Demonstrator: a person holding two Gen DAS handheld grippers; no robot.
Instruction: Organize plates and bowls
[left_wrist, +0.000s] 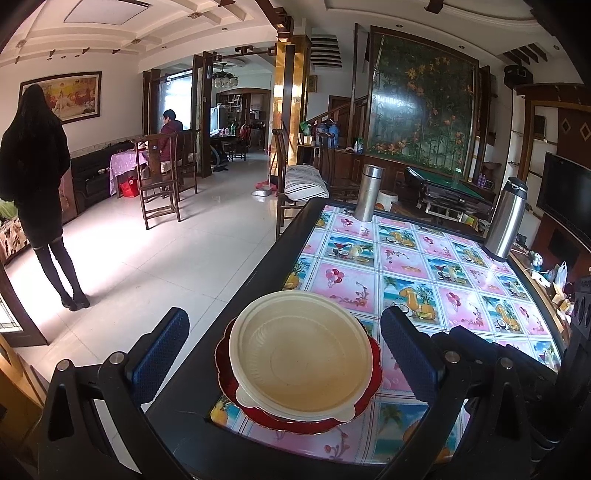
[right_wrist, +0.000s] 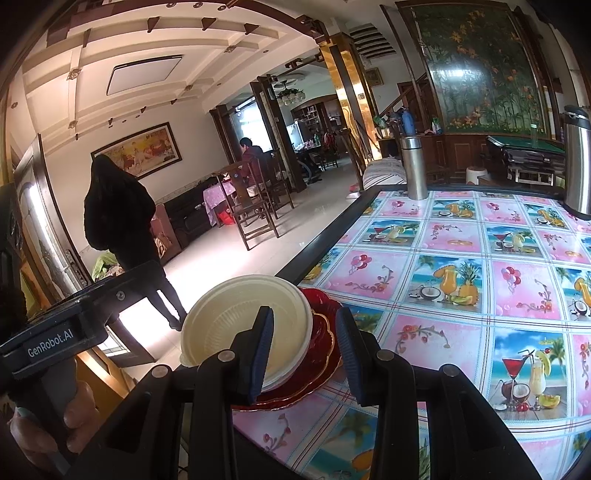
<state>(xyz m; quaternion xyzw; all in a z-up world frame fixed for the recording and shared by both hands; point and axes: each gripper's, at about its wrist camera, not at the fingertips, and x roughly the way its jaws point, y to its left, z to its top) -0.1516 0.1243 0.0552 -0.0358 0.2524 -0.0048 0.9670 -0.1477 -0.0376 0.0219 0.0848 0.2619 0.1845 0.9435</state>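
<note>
Table (left_wrist: 417, 266): plate (left_wrist: 373, 373), two flasks (left_wrist: 367, 197).

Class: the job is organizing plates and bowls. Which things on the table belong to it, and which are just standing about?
Job: cream bowl, red plate under it.
Standing about: slim steel flask, larger steel thermos.

Two steel flasks (left_wrist: 366, 192) (left_wrist: 505, 218) stand at twelve and two o'clock on the fruit-print tabletop (left_wrist: 424, 266); a person in black (left_wrist: 35, 184) stands at nine.
</note>
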